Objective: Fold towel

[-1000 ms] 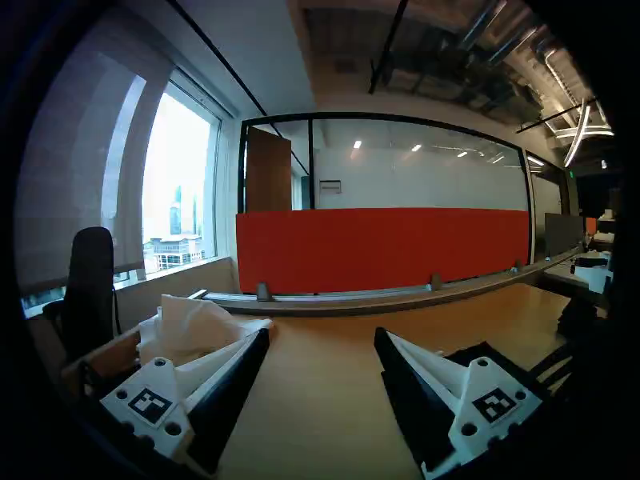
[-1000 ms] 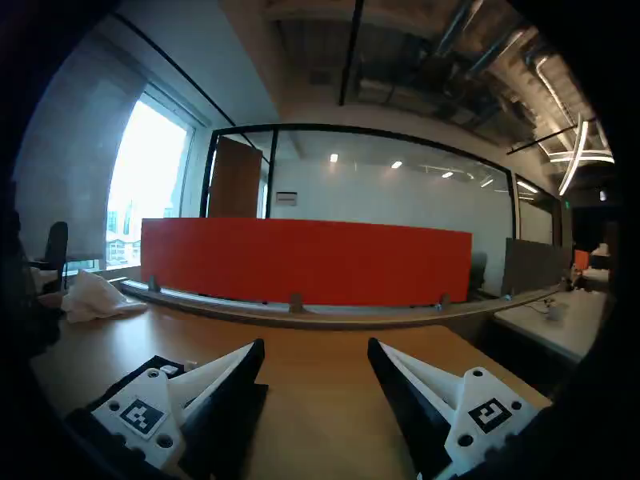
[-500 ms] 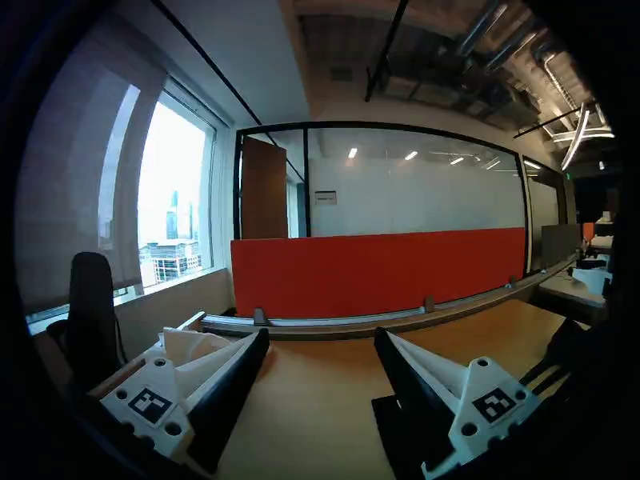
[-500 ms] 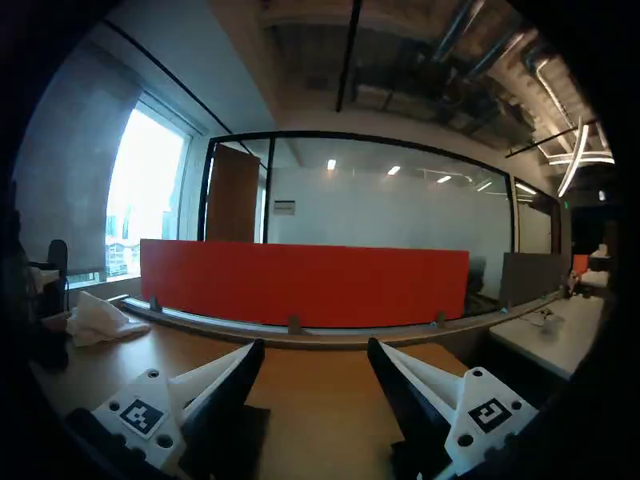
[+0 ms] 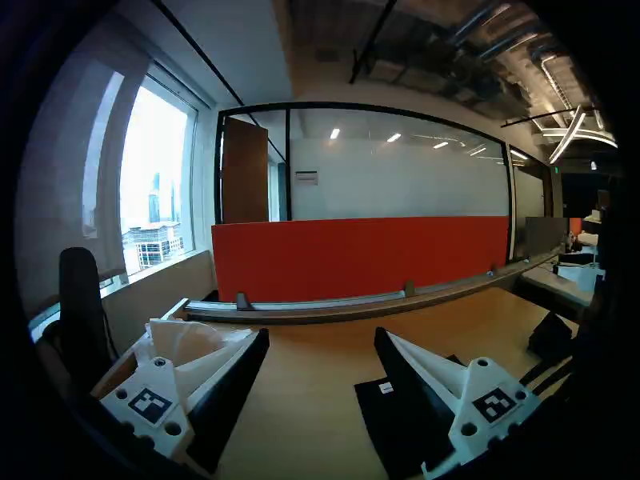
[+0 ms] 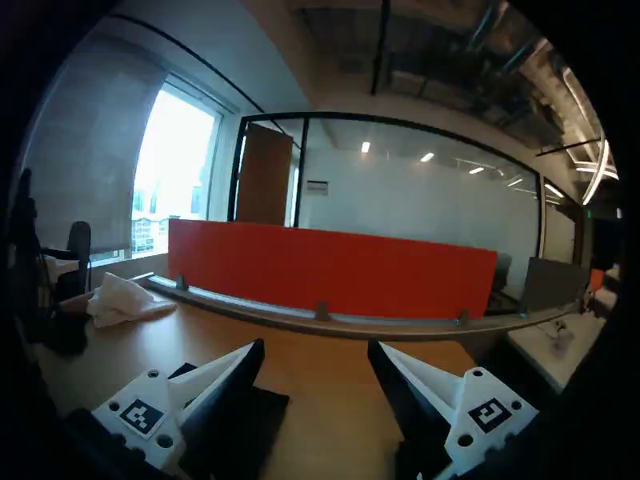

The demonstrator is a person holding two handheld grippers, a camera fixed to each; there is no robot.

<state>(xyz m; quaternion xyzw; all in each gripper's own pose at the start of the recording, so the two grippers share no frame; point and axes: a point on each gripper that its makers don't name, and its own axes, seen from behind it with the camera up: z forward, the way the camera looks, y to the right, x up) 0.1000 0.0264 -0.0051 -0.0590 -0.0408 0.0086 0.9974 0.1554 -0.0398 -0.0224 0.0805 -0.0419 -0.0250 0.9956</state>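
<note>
The left gripper (image 5: 320,360) is held low over the wooden desk (image 5: 320,416) with its jaws spread wide and nothing between them. The right gripper (image 6: 316,368) is held low over the same desk (image 6: 336,416), with its jaws likewise wide apart and nothing in them. The white towel (image 5: 186,340) lies crumpled in a heap near the window end of the desk. In the left gripper view it sits just behind that gripper's left finger and is partly hidden by it. In the right gripper view the towel (image 6: 120,298) lies far off to the left, well apart from the fingers. A black flat sheet (image 5: 384,400) with a small white tag lies on the desk beneath the left gripper's right finger. Whether it is cloth or mat cannot be told. A similar dark sheet (image 6: 260,408) lies under the right gripper's left finger. A red partition (image 5: 360,256) runs along the far edge of the desk. A black chair (image 5: 76,308) stands by the window (image 5: 152,200).
</note>
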